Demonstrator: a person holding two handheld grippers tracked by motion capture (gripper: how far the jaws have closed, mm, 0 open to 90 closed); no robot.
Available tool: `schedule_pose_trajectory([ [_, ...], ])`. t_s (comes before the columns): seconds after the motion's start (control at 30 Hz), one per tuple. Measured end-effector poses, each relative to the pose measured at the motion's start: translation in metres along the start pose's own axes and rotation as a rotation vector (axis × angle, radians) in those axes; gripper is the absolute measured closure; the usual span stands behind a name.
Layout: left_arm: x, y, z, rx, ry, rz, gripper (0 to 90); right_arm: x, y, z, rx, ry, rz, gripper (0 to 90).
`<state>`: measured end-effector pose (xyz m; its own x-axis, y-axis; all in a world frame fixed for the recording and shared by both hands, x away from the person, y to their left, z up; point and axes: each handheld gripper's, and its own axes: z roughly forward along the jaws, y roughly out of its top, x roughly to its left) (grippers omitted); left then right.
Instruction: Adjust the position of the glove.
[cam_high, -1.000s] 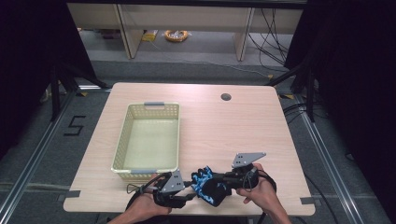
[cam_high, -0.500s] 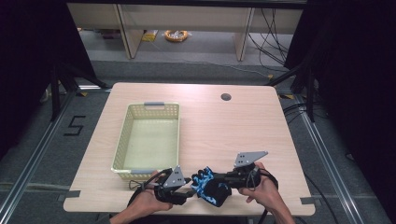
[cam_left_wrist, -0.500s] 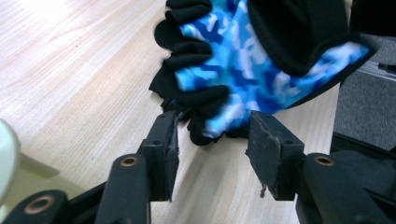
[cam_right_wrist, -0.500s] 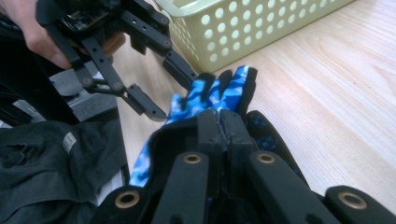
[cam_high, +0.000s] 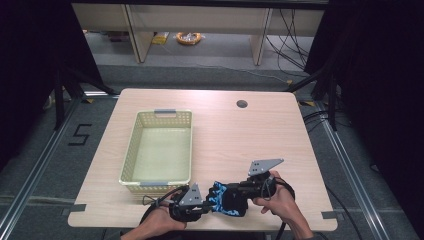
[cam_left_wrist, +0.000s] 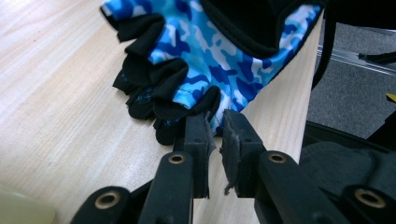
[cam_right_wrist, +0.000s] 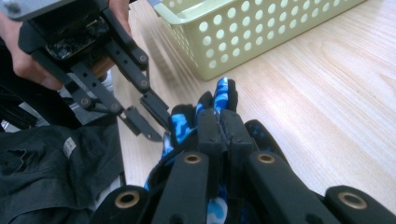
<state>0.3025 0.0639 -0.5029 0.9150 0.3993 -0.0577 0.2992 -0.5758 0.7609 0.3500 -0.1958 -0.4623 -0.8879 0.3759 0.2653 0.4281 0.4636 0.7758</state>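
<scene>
Right claw clamped on the camo glove, left claw just closing, pinching its left fingertip edge, near bench edge

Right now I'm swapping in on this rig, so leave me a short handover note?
Right gripper: shut on the blue camouflage glove, held at the table's near edge.
Left gripper: jaws have just been closing at the glove's finger end; a narrow gap remains and cloth sits at the tips, grip not certain.
Yellow basket: empty, left of centre on the table.
Done: glove picked up.
Left: probably placing it in the basket.
</scene>
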Motion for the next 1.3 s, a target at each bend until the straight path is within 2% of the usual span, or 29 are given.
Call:
schedule_pose_trajectory([
  [0.03,0.001,0.000,0.001,0.002,0.005,0.007,80.0,-0.004,0.002,0.002,0.000,-0.001,-0.029,88.6],
  [0.07,0.000,0.000,0.003,-0.006,0.000,-0.007,80.3,-0.005,0.003,0.004,0.009,0.002,-0.015,88.6],
  [0.1,0.000,0.000,0.006,-0.001,-0.014,-0.020,80.7,-0.009,0.004,0.007,0.026,0.007,-0.021,88.6],
  [0.13,0.000,0.000,0.005,0.008,-0.005,0.000,81.2,-0.011,0.005,0.011,0.028,0.016,-0.038,88.6],
  [0.2,-0.002,0.000,0.007,0.006,-0.007,-0.015,81.3,-0.012,0.006,0.013,0.040,0.014,-0.021,88.6],
  [0.23,-0.002,0.001,0.008,0.006,-0.009,-0.004,81.3,-0.014,0.007,0.015,0.049,0.020,-0.036,88.5],
  [0.27,-0.003,0.001,0.010,0.005,-0.009,-0.018,80.9,-0.019,0.009,0.019,0.069,0.029,-0.074,88.4],
  [0.33,-0.003,0.002,0.011,0.008,-0.009,-0.010,80.8,-0.021,0.009,0.020,0.080,0.033,-0.076,88.3],
  [0.37,-0.002,0.002,0.011,0.031,0.000,0.008,80.0,-0.023,0.009,0.024,0.097,0.025,-0.081,88.1],
  [0.53,-0.004,0.001,0.015,0.021,-0.007,-0.016,78.9,-0.030,0.007,0.029,0.143,0.013,-0.089,87.4],
  [0.6,-0.004,0.001,0.015,0.024,0.000,-0.014,78.7,-0.030,0.006,0.029,0.147,0.017,-0.083,86.9],
  [0.63,-0.004,0.001,0.015,0.024,0.001,-0.016,78.4,-0.033,0.005,0.029,0.149,-0.001,-0.086,84.6],
  [0.7,-0.004,0.001,0.015,0.026,-0.001,-0.019,78.3,-0.034,0.005,0.030,0.141,-0.005,-0.085,83.8],
  [0.77,-0.003,0.001,0.015,0.035,0.007,-0.011,78.0,-0.034,0.005,0.029,0.149,-0.034,-0.070,79.2],
  [0.8,-0.003,0.002,0.014,0.032,0.003,-0.013,77.8,-0.033,0.005,0.027,0.164,-0.073,-0.039,75.4],
  [0.83,-0.003,0.002,0.014,0.032,0.003,-0.013,77.6,-0.033,0.005,0.027,0.164,-0.073,-0.039,75.4],
  [0.9,-0.004,0.003,0.013,0.018,0.001,-0.022,77.0,-0.027,0.008,0.019,0.157,-0.147,0.011,71.7],
  [0.93,-0.003,0.003,0.011,0.028,0.001,-0.016,77.0,-0.027,0.008,0.019,0.157,-0.147,0.011,71.7],
  [0.97,-0.004,0.003,0.011,0.023,0.007,-0.028,76.7,-0.025,0.009,0.015,0.152,-0.172,0.005,70.9],
  [1.0,-0.003,0.003,0.010,0.028,0.014,-0.018,76.5,-0.022,0.010,0.010,0.144,-0.201,0.011,70.7],
  [1.03,-0.005,0.003,0.010,0.007,0.009,-0.040,76.4,-0.018,0.010,0.004,0.136,-0.223,0.029,69.8],
  [1.07,-0.004,0.003,0.007,0.015,0.009,-0.029,75.8,-0.011,0.008,-0.005,0.108,-0.267,0.055,69.8],
  [1.1,-0.004,0.003,0.007,0.001,0.011,-0.040,75.5,-0.008,0.007,-0.011,0.121,-0.299,0.074,69.7],
  [1.13,-0.004,0.003,0.007,0.001,0.011,-0.040,75.0,-0.005,0.003,-0.014,0.098,-0.322,0.101,69.1],
  [1.17,-0.003,0.003,0.005,0.012,0.018,-0.031,74.7,-0.003,0.000,-0.017,0.095,-0.335,0.139,68.6],
  [1.2,-0.004,0.003,0.005,0.003,0.018,-0.038,74.3,0.000,-0.004,-0.022,0.123,-0.349,0.190,68.0],
  [1.23,-0.002,0.003,0.003,0.005,0.018,-0.017,74.3,0.000,-0.004,-0.022,0.123,-0.349,0.190,68.0],
  [1.27,-0.004,0.002,0.002,-0.004,0.019,-0.049,72.9,0.004,-0.014,-0.024,0.102,-0.374,0.245,66.4],
  [1.3,-0.003,0.002,0.000,0.000,0.020,-0.041,71.9,0.004,-0.020,-0.025,0.094,-0.374,0.258,66.4],
])
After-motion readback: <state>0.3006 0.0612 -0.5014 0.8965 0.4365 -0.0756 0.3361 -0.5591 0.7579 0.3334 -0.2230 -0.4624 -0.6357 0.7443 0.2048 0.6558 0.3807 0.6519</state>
